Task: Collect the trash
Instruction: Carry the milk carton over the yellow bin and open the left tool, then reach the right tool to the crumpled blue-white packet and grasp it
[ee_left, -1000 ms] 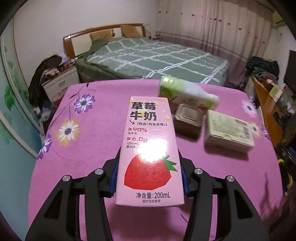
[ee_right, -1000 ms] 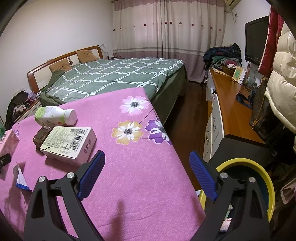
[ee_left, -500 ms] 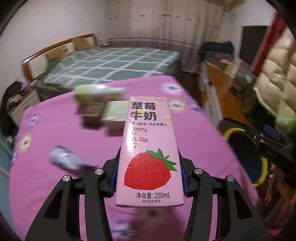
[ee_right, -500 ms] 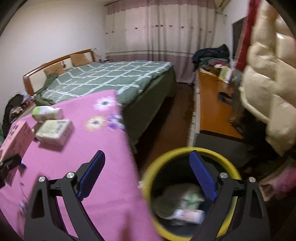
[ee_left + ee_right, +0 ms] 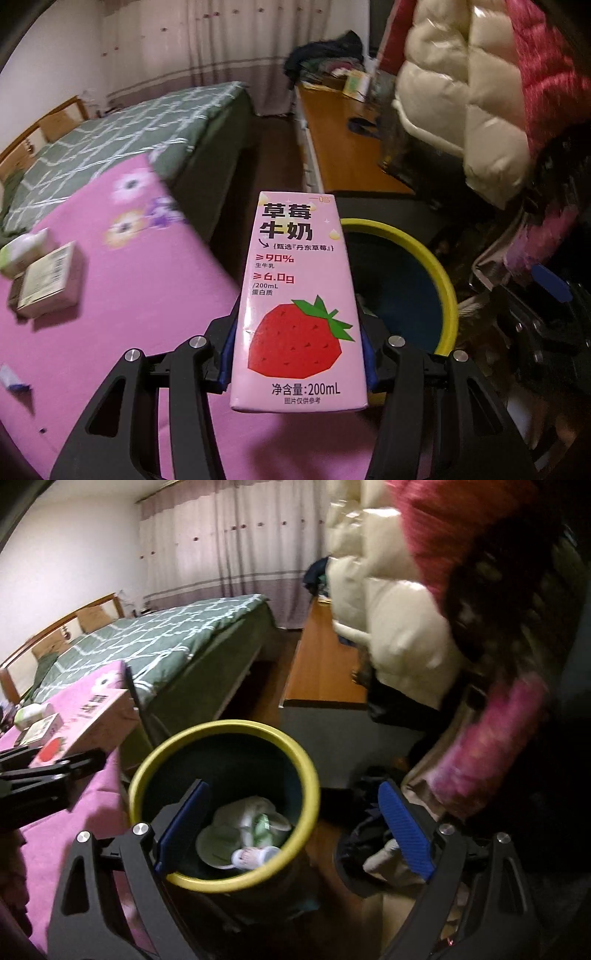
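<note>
Left wrist view: the left tongs [image 5: 297, 354] are clamped on a pink strawberry milk carton [image 5: 299, 295], blue pads pressing its two narrow sides low down, the printed face turned up toward the camera. The carton sticks out past the right edge of the pink flowered surface [image 5: 122, 295], its far end overlapping the near-left rim of a yellow-rimmed bin [image 5: 443, 280] that stands on the floor just right of the surface. On the left of the surface lie a pale cardboard box [image 5: 50, 277] and, just beyond it, a green-and-white bottle [image 5: 22, 247], blurred; a small white-and-blue scrap [image 5: 13, 380] lies nearer, at the left edge. A green checked bed [image 5: 129, 136] lies far behind, and a white puffy coat [image 5: 461, 110] hangs at the upper right.

Right wrist view: the right tongs [image 5: 293, 825] are spread wide with nothing between the pads, hanging over the bin [image 5: 147, 768]. Inside the bin lie crumpled pale wrappers [image 5: 236, 823] and a small white bottle [image 5: 255, 856]. At the left, the left tongs [image 5: 51, 764] hold the carton [image 5: 88, 723] above the surface's edge, just left of the bin's rim.
</note>
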{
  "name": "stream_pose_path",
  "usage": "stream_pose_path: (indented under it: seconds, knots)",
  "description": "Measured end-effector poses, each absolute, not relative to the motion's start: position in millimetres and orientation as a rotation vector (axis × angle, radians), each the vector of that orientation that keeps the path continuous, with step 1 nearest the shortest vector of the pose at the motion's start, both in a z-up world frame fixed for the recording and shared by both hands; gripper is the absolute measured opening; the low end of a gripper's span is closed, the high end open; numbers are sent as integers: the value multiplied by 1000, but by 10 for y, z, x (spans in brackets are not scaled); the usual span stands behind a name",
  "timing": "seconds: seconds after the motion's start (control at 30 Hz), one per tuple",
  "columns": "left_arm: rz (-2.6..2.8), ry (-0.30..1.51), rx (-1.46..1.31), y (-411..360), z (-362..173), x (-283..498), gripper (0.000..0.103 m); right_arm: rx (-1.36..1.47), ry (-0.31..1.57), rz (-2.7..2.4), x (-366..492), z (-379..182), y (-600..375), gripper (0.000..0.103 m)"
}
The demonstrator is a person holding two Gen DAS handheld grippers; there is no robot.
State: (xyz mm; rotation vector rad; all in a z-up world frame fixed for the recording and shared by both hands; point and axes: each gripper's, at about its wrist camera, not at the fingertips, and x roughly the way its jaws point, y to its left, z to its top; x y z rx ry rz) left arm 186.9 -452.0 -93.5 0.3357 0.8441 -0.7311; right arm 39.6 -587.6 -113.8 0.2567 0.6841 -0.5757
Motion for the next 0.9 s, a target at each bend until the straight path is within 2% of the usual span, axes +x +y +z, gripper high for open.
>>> stream_pose_path:
  seconds: [0.2,0.27,0.3,0.53,0.9]
  knots:
    - [-764,890,366,-4926,-1165,1903,52,287,682,-628,213,-1193,-6071,88]
    - [-755,889,368,-4948,-1216,1943,80,299,684,-633,212,-1208,-6099,88]
    - [-747,874,365,-4917,-1215,1951,83,302,688,-635,215,-1224,-6109,88]
    - [-735,830,286,-4415,-985,2020,87,295,712,-585,395,-1284,-5974,88]
    - [-447,669,78,-2404,-476,2329,92,237,719,-410,1004,-1135,-5319,88]
